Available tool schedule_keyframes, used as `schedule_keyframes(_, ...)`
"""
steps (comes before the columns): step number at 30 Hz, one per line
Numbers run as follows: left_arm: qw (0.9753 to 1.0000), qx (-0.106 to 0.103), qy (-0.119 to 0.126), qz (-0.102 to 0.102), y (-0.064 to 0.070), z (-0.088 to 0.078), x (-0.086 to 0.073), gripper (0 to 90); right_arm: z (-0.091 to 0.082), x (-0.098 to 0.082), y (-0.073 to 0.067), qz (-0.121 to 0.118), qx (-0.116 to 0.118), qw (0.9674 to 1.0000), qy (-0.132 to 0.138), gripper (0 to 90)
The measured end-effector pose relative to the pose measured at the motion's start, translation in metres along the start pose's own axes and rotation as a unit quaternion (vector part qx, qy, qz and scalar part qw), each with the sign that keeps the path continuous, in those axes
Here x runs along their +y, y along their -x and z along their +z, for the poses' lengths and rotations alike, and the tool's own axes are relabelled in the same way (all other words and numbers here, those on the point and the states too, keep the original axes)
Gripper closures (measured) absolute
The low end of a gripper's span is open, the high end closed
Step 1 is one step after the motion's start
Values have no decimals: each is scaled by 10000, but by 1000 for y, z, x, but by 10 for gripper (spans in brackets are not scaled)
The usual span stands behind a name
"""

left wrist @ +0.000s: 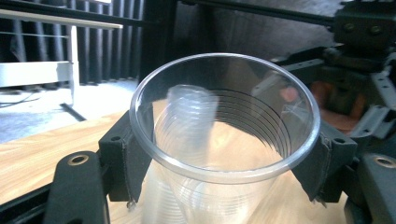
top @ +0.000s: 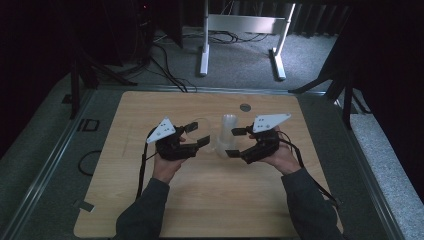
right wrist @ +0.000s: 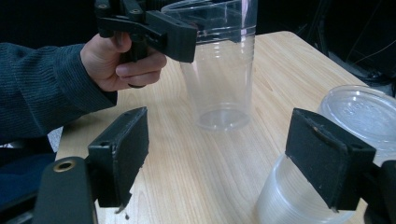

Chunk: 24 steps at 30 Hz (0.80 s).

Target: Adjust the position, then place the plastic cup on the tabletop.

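A: Where's the clear cup (left wrist: 224,140)?
B: Clamped near its rim in the left claw (top: 199,134), lifted just beside the stack of cups (top: 227,135) on the worktop (top: 210,200).
A: And the right claw (right wrist: 217,158)?
B: Released, jaws wide at the stack, gripping nothing. One cup looks separated; setting it down remains.

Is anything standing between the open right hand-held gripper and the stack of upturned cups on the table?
Nothing visible does. The right hand-held gripper has its jaws spread, and the stack of upturned cups sits right beside its one jaw. The single clear cup is off to the side, clamped in the left hand-held gripper.
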<state>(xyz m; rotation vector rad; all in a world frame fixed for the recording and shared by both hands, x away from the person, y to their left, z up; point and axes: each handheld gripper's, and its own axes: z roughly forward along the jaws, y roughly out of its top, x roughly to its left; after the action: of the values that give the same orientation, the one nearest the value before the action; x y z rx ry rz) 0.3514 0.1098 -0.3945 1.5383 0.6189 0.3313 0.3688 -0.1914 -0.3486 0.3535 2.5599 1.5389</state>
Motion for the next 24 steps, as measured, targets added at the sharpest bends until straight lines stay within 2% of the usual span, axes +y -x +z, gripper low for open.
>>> schedule_keyframes(1, 10000, 0, 0, 0, 0, 0, 0, 285, 0, 0, 0, 0, 0, 10000, 0, 212)
schedule_keyframes(2, 10000, 97, -9, 19, -1, -2, 0, 285, 0, 0, 0, 6, -6, 10000, 0, 212)
schedule_keyframes(8, 9993, 380, 0, -14, -6, -7, -2, 287, -1, 0, -1, -18, -7, 10000, 29, 212)
schedule_keyframes(16, 9983, 577, -49, 31, -8, -9, -4, 287, -3, 1, -2, -15, -14, 10000, 57, 212)
schedule_keyframes(24, 9966, 819, -120, -47, -13, -14, -6, 293, 0, 0, -3, 31, -16, 10000, 72, 213)
